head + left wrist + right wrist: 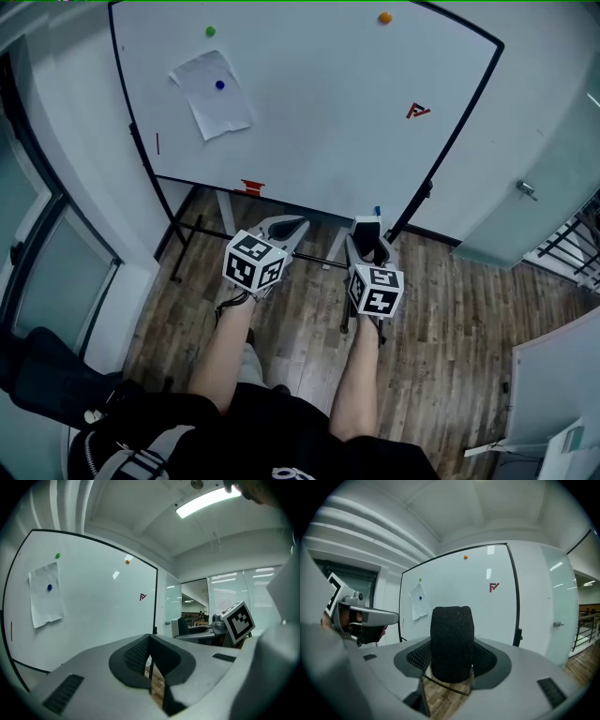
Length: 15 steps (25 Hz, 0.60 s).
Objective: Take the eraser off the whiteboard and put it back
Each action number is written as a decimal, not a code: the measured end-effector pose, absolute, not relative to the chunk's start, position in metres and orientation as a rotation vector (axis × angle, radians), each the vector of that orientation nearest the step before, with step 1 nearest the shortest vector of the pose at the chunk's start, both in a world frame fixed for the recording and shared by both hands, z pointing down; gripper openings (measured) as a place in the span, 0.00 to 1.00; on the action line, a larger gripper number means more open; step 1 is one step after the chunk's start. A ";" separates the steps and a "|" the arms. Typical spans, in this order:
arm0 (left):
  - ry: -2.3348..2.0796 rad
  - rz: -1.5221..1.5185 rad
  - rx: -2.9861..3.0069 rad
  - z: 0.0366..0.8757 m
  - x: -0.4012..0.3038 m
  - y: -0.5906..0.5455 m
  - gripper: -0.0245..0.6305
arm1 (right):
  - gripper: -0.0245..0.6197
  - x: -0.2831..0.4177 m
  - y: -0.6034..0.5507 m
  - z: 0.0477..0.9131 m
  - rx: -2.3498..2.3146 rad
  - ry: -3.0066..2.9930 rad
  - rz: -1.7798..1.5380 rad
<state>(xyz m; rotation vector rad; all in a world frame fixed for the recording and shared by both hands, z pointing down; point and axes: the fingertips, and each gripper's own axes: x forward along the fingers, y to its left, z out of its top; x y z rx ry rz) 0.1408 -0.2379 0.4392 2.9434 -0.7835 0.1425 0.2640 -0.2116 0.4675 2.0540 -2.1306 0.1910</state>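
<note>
Starting left of the whiteboard's (309,103) middle, my left hand-held gripper (286,228) sits below the board's lower edge. Its jaws are together with nothing between them, so it has no part in this step. Up on the board's left half are a sheet of paper (214,92) under a blue magnet and a green magnet (210,31) near the top edge.

Further right, also below the board's lower edge, my right hand-held gripper (367,239) is clamped on the eraser (451,641). So the eraser is off the board, held in front of it and not touching it. It stands upright between the pads, long axis vertical, with its dark felt turned back toward the gripper's camera. I judge the far face is the one presented to the board.

The relation that matters is that bare board lies straight ahead of and above the eraser. The red mark (494,587) is up to the right and the orange magnet (465,557) is near the top edge. The right hand has the eraser, so I reckon the return is a lift and push forward until it meets the board flat.
</note>
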 end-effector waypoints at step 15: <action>-0.813 0.190 2.909 0.457 0.125 -0.236 0.07 | 0.42 0.246 -0.211 0.489 2.017 -2.160 0.261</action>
